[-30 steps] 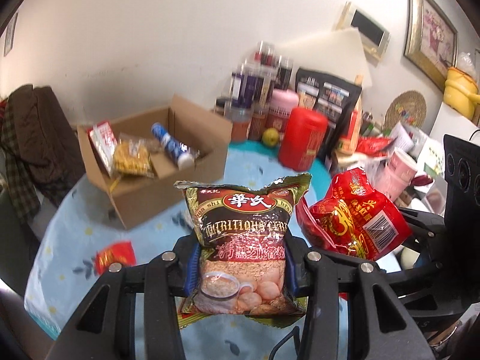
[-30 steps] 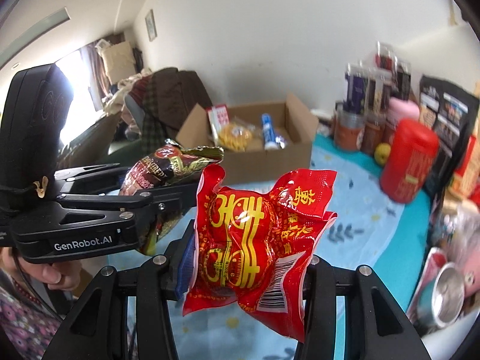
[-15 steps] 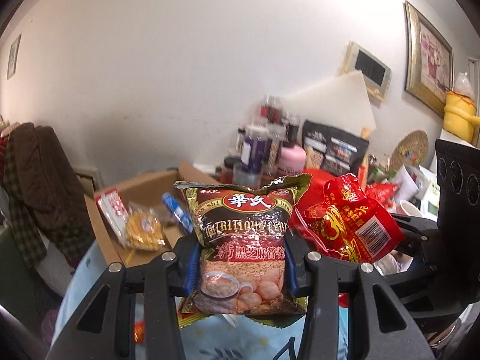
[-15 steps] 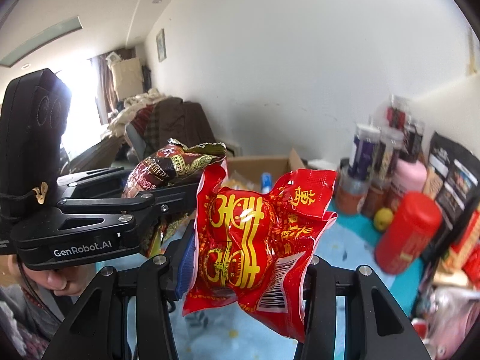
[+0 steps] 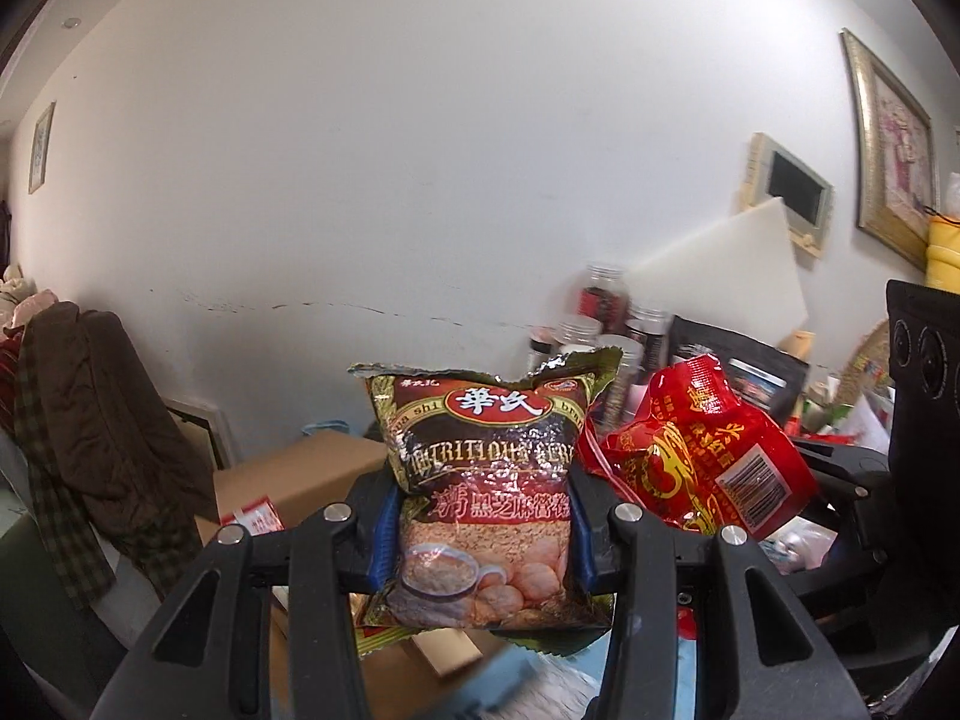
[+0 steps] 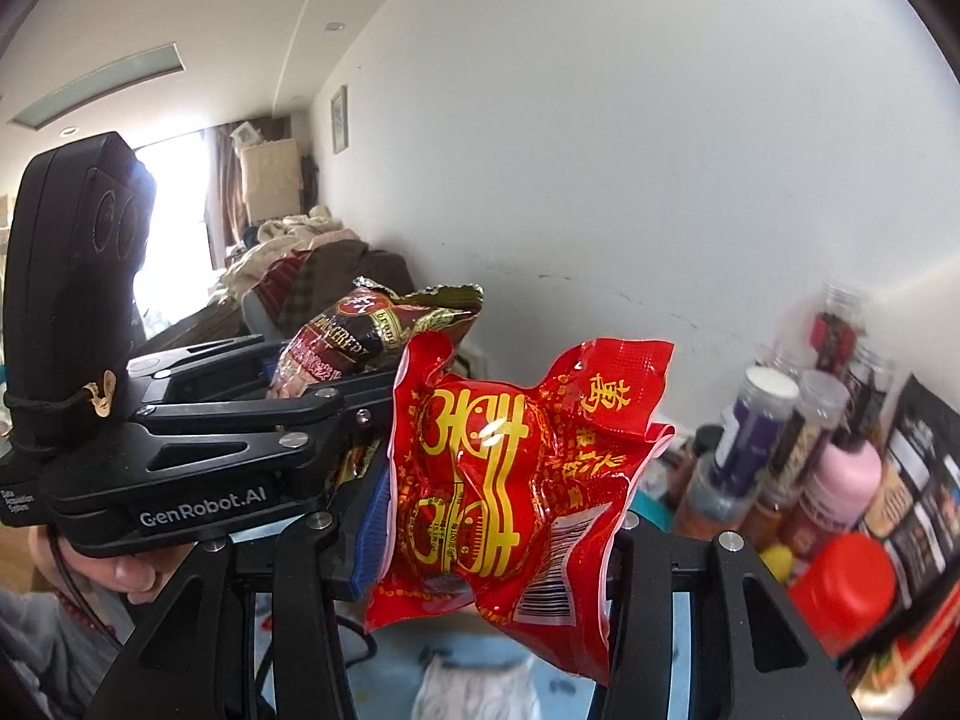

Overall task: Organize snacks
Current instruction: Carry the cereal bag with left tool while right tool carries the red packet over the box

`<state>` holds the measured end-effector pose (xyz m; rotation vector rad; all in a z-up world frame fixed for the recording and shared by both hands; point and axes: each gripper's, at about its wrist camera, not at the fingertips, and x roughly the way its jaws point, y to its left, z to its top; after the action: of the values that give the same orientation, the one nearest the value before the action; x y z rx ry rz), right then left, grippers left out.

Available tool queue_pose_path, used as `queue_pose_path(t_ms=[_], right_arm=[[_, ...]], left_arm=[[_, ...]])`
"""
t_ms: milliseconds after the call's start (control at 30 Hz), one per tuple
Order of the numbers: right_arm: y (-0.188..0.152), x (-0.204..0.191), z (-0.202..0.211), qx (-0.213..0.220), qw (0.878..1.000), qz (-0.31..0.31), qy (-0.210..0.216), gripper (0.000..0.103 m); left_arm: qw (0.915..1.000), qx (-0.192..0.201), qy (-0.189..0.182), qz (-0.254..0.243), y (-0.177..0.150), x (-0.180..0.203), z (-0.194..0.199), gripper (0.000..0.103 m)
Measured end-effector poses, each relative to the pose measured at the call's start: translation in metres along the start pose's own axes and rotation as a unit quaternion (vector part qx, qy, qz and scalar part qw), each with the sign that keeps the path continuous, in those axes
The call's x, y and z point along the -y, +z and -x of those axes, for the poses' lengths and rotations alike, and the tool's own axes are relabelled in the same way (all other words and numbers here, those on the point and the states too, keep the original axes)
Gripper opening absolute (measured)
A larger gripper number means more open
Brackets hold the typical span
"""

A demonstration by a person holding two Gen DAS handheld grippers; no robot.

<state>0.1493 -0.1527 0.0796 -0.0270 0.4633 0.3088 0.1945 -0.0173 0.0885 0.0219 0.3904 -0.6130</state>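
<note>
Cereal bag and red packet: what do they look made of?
Cereal bag: probably metallised plastic film, glossy; silver inside shows at the torn top, glare on creases. Red packet: thin glossy plastic film, likely; crinkled, with bright highlights and a crimped top seam.

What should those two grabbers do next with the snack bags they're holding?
Probably carry both bags over the cardboard box and lower them in. The left gripper is clamped on the cereal bag, the right gripper on the red bag. Both bags hang in the air, and the box, low and to the left, already holds a red-and-white packet.
</note>
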Motion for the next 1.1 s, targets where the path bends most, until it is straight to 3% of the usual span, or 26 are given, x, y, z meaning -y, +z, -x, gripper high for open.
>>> queue_pose_path(t_ms=[333,533,1100], right_arm=[[0.016,0.025,-0.079,-0.030,1.000,-0.004,0.007,0.047],[0.015,0.035,-0.119,-0.058,0.998,-0.009,0.015,0.047],[-0.018,0.034,-0.192,-0.158,0.987,0.005,0.010,0.048]], left_arm=[[0.9988,-0.040,0.011,0.026,0.006,-0.049,-0.063,0.044],[0.9964,-0.067,0.037,0.038,-0.005,-0.072,-0.093,0.044],[0.9808,-0.164,0.099,0.037,-0.048,-0.102,-0.133,0.044]])
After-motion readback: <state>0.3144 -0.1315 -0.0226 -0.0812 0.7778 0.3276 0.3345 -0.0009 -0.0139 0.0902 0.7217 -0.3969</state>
